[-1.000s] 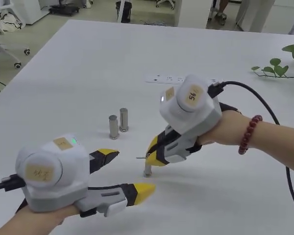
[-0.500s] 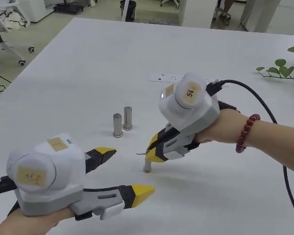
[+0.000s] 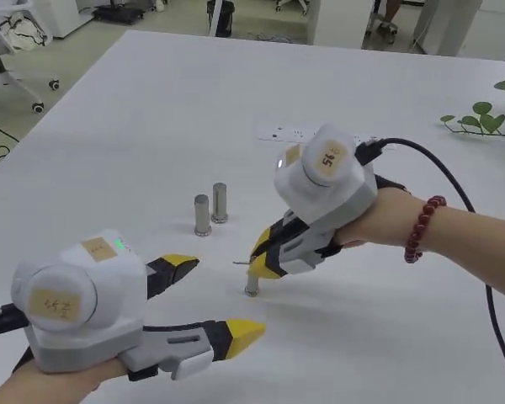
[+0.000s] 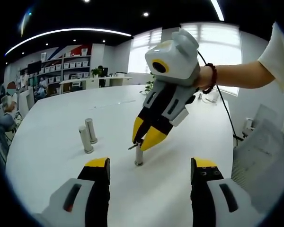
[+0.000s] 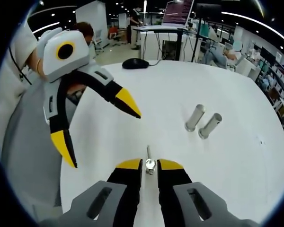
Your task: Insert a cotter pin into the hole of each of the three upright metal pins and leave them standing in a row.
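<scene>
Head view, with both gripper views. The right gripper [image 3: 261,261] has scarcely moved over the last half second. It stays poised over the near metal pin [image 3: 252,289], and the left gripper [image 3: 219,295] also holds its place at 7 o'clock from that pin. The shift in framing over the past second comes from the headset. This stillness suggests fine alignment, with the first insertion under way rather than finished.

The right gripper's jaws are drawn nearly together and appear to pinch one end of the cotter pin [image 3: 237,263]. Its free tip points towards 9 o'clock, level with the near pin's head. Whether it has already passed through the hole cannot be told. The left gripper's jaws are spread wide and hold nothing.

The two far metal pins [image 3: 203,215] [image 3: 220,203] stand upright close together at 10 o'clock from the near pin, apparently bare.

No tray or box holds the parts, and all three pins rest directly on the white tabletop [image 3: 151,126].
</scene>
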A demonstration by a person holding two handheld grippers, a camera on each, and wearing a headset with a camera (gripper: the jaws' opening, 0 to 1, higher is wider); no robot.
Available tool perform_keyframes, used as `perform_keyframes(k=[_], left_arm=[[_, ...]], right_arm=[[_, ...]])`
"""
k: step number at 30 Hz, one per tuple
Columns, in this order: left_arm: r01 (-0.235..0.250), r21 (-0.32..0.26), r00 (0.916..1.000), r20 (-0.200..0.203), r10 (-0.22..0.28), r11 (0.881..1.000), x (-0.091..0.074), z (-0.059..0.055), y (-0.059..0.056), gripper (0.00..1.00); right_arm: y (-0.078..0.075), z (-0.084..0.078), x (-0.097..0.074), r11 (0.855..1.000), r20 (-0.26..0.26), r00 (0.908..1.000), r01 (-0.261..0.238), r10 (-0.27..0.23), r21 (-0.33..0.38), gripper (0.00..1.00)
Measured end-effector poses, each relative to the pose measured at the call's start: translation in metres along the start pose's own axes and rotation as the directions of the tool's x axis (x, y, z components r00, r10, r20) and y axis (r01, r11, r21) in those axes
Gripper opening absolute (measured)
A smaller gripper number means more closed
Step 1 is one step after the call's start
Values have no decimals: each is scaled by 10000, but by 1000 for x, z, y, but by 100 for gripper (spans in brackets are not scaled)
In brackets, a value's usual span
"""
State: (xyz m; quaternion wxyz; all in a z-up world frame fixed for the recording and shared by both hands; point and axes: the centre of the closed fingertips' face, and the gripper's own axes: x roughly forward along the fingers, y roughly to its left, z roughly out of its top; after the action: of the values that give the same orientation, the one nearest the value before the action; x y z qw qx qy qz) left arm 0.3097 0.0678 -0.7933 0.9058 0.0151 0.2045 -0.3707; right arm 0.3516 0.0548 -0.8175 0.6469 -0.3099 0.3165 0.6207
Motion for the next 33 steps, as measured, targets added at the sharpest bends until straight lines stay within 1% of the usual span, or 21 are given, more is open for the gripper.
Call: perform_keyframes(k=[3,6,9,11,13,15,20,25,26,29,30,31,33], left_arm=[[-15,19,10000,-22,15,10000,0,0,0,69],[-38,-1,10000,-8,38,10000,-1,0,1,69],[-65,-26,10000,-17,65,10000,-2,0,1,70],[-65,-34,10000,0,65,10000,-2,1,1,71],[-87,-33,10000,31,87,10000,-3,1,2,72],[-112,-63,9999,62,112,9999,-4,2,2,73],[-175,53,9998,79,174,9998,-6,2,2,77],[-221,-17,9997,134,221,9998,-10,2,3,81],[-252,-53,9996,147,253,9997,-11,2,4,81],[-284,-87,9994,219,286,9996,-13,4,5,83],[-281,-55,9993,252,282,9996,-13,5,5,84],[-293,76,9992,278,291,9995,-14,6,4,85],[-286,185,9992,292,281,9994,-16,7,3,86]], right_arm=[[0,0,0,10000,39,10000,-3,3,-29,16],[1,2,-2,9999,175,9998,-65,63,88,18],[3,7,-4,9992,497,9986,-184,166,360,20],[1,11,-6,9988,683,9976,-169,138,449,21],[-1,17,-7,9975,964,9953,-152,85,689,22],[-5,26,-9,9970,1390,9903,-40,-68,775,24],[-15,36,-8,9967,1626,9856,341,-458,741,25],[-28,46,-3,9935,1955,9766,742,-899,866,27],[-32,48,-2,9922,2043,9734,866,-1035,896,27],[-39,53,2,9905,2162,9684,1083,-1243,845,27],[-42,55,3,9898,2177,9672,1147,-1307,847,28],[-45,57,4,9893,2276,9640,1224,-1375,796,28],[-49,60,5,9888,2344,9617,1268,-1421,793,28]])
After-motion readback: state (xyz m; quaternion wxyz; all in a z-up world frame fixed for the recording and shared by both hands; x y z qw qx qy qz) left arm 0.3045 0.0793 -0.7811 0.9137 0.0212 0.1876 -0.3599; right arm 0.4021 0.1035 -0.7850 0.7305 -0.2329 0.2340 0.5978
